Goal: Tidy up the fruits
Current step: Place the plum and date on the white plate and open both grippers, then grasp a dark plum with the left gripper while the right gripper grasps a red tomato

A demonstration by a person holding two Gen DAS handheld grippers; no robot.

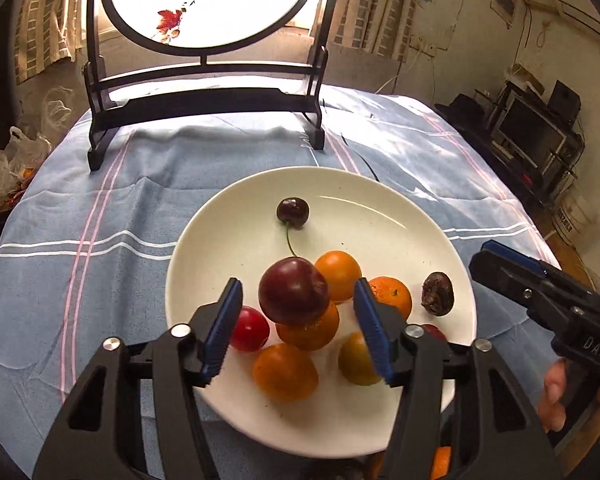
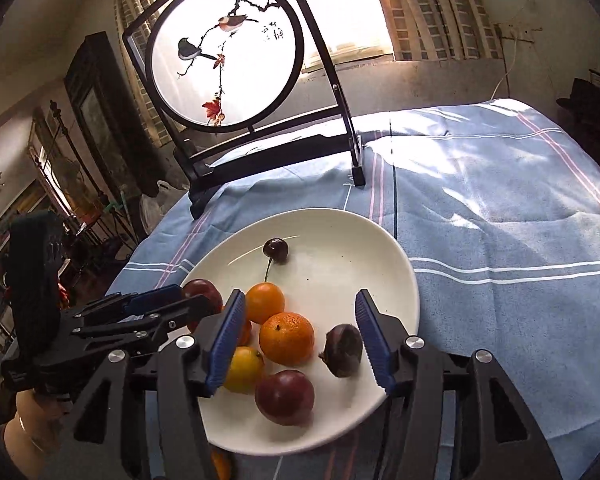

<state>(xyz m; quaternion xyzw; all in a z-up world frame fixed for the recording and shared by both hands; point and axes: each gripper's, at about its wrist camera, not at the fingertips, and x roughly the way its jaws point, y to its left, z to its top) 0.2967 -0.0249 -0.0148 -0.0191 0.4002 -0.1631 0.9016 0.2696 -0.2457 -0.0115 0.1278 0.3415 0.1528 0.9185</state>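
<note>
A white plate point(image 1: 380, 216) on the blue cloth holds a pile of fruit. A dark red plum point(image 1: 293, 290) sits on top of several oranges point(image 1: 339, 276), with a small red fruit point(image 1: 250, 329) at the left, a cherry point(image 1: 293, 212) behind and a shrivelled dark fruit point(image 1: 438, 293) at the right. My left gripper point(image 1: 298, 330) is open, its jaws either side of the plum and not touching it. My right gripper point(image 2: 300, 340) is open over the plate point(image 2: 380, 248), around an orange point(image 2: 286, 337) and the shrivelled fruit point(image 2: 342, 350). Each gripper shows in the other's view, the right one point(image 1: 496, 260) and the left one point(image 2: 180, 296).
A dark wooden stand with a round painted screen point(image 1: 208, 92) stands at the table's back; it also shows in the right wrist view point(image 2: 224, 56). More fruit point(image 1: 440, 462) lies below the plate's near rim. A plastic bag point(image 1: 16, 160) sits off the table's left edge.
</note>
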